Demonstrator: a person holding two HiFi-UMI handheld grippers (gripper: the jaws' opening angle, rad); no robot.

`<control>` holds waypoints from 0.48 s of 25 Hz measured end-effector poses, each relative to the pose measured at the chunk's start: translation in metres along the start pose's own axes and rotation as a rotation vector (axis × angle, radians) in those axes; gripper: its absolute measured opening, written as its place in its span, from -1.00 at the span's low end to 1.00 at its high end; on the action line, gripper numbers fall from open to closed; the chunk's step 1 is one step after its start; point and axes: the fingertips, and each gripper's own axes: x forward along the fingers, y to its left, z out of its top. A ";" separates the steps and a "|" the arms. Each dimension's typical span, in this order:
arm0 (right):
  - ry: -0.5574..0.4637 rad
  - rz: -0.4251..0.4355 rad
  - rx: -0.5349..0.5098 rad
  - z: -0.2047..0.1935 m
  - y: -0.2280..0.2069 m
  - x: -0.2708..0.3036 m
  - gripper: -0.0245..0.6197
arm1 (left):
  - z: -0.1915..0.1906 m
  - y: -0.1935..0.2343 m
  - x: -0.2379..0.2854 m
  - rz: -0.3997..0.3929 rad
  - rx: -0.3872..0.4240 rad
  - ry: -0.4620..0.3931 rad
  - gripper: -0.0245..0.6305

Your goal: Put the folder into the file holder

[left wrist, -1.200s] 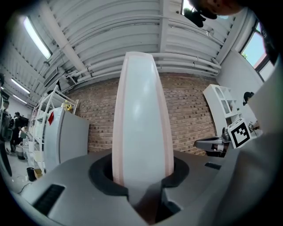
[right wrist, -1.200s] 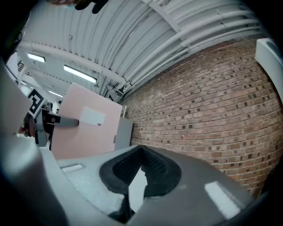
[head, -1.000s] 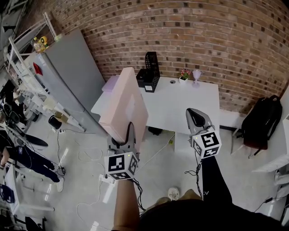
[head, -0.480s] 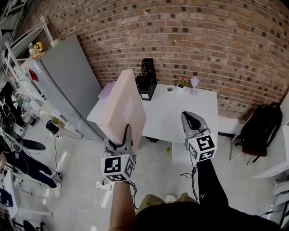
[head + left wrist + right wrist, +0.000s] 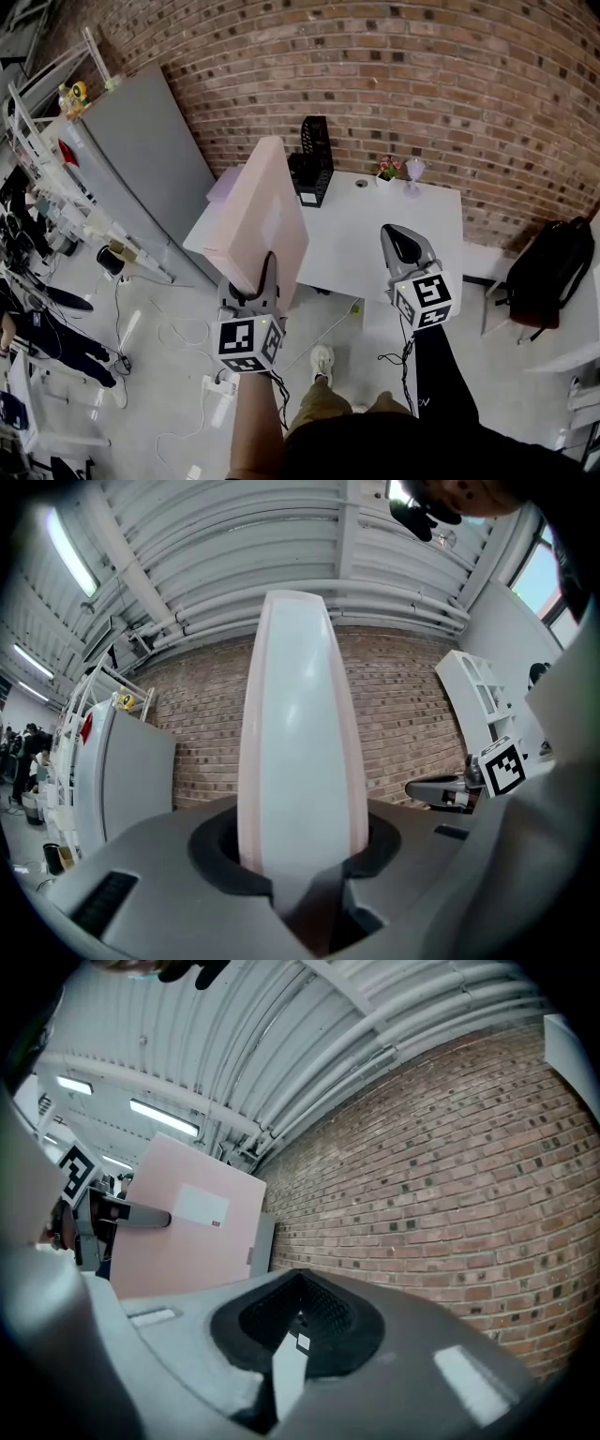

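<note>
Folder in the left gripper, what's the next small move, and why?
Probably carry the folder forward toward the file holder: the left gripper clamps it upright, and the holder stands at the table's far edge, well ahead of it.

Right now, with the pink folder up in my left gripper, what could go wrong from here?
The thick pale-pink folder stands tall, clamped only at its bottom edge by the left gripper; it could tip or slip. The black mesh file holder sits at the white table's far corner against the brick wall, so the folder may catch its rim. Loose white cables trail over the floor beside your path: a possible trip hazard.
</note>
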 end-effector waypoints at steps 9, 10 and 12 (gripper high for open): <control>0.020 -0.028 -0.025 -0.009 -0.018 0.052 -0.92 | -0.006 0.022 0.056 -0.037 -0.002 -0.003 -0.48; 0.023 -0.032 -0.027 -0.011 -0.021 0.059 -0.92 | -0.006 0.025 0.064 -0.040 0.002 -0.005 -0.48; 0.026 -0.037 -0.032 -0.013 -0.027 0.075 -0.92 | -0.007 0.031 0.082 -0.049 0.008 -0.010 -0.48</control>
